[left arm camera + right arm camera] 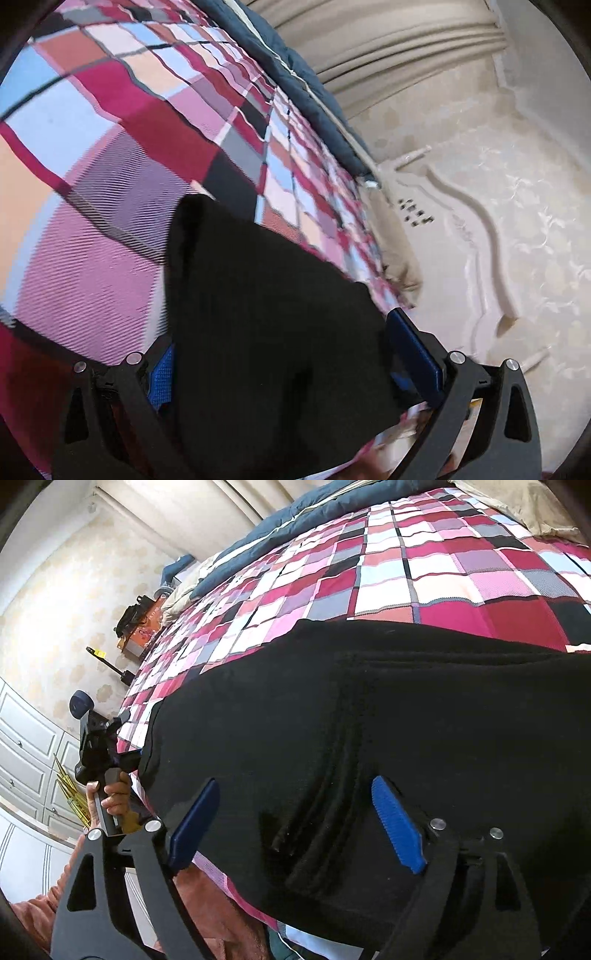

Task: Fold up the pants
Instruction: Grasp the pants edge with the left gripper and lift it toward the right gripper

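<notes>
Black pants (369, 709) lie spread on a checked bedspread (406, 565). In the left wrist view a black fold of the pants (273, 332) fills the gap between my left gripper's (291, 354) blue pads (417, 354), which stand wide apart around the cloth. My right gripper (299, 823) is open, its blue pads (397, 827) hovering over the pants' near edge, close to the ribbed waistband. The left gripper (99, 746) also shows in the right wrist view, held by a hand at the pants' far left end.
The checked bedspread (110, 147) covers the bed. A dark blue quilt (295, 74) lies along the bed's far side, with a beige pillow (517, 513). A cream wall and carved headboard (480, 221) bound the bed. White cabinets (29, 746) and a cluttered stand (140, 627) are at left.
</notes>
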### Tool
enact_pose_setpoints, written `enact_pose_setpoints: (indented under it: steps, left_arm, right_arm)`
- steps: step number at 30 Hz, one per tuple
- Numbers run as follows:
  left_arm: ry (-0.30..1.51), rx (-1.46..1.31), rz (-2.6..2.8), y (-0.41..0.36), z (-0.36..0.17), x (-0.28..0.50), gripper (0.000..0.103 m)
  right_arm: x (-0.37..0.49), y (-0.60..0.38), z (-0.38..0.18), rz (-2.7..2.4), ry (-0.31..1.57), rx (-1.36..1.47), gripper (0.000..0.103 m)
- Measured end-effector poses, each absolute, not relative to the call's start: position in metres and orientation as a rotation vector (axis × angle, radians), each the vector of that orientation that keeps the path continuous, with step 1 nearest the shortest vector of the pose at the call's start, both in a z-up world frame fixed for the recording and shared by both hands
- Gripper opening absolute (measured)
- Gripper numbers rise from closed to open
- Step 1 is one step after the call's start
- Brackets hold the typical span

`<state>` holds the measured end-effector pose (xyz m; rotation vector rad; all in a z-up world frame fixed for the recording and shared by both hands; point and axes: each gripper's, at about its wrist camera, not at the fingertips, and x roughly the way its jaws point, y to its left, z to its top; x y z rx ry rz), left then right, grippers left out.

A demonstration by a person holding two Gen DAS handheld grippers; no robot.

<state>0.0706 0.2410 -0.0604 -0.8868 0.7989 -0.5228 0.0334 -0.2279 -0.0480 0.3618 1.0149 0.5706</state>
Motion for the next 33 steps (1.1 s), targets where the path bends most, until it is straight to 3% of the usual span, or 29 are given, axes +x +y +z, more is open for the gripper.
enact_pose_setpoints:
  steps: [1,2,3,4,5,11,16,23,33]
  left_arm:
    - [0.796,-0.905,-0.529,0.243,-0.062,0.071,0.095]
    - [0.8,-0.939,-0.534,0.245,-0.064,0.071,0.079]
    - [0.822,-0.968,-0.53,0.246,-0.069,0.073,0.052]
    - [0.875,-1.006,-0.504,0.248,-0.079,0.076,0.039]
    - [0.942,-1.03,-0.455,0.248,-0.092,0.078,0.019]
    - [0.944,-0.899,-0.399,0.236,-0.075,0.076,0.015]
    - [0.925,-0.59,-0.268,0.199,-0.029,0.066,0.014]
    - [0.839,-0.409,-0.214,0.151,0.027,0.056,0.014]
    - [0.823,-0.198,-0.142,0.069,0.054,0.065,0.014]
  right_arm:
    - [0.033,-0.228,-0.048,0.572,1.013,0.362,0.084]
    - [0.033,-0.228,-0.049,0.575,1.011,0.363,0.085]
    - [0.034,-0.229,-0.049,0.577,1.009,0.366,0.085]
    - [0.033,-0.229,-0.049,0.579,1.006,0.368,0.085]
    - [0.033,-0.229,-0.049,0.58,1.003,0.367,0.085]
    - [0.03,-0.231,-0.049,0.583,0.981,0.369,0.085]
    - [0.028,-0.238,-0.048,0.587,0.962,0.423,0.084]
    - [0.019,-0.25,-0.045,0.585,0.947,0.486,0.084]
    - [-0.008,-0.276,-0.033,0.571,0.903,0.559,0.084]
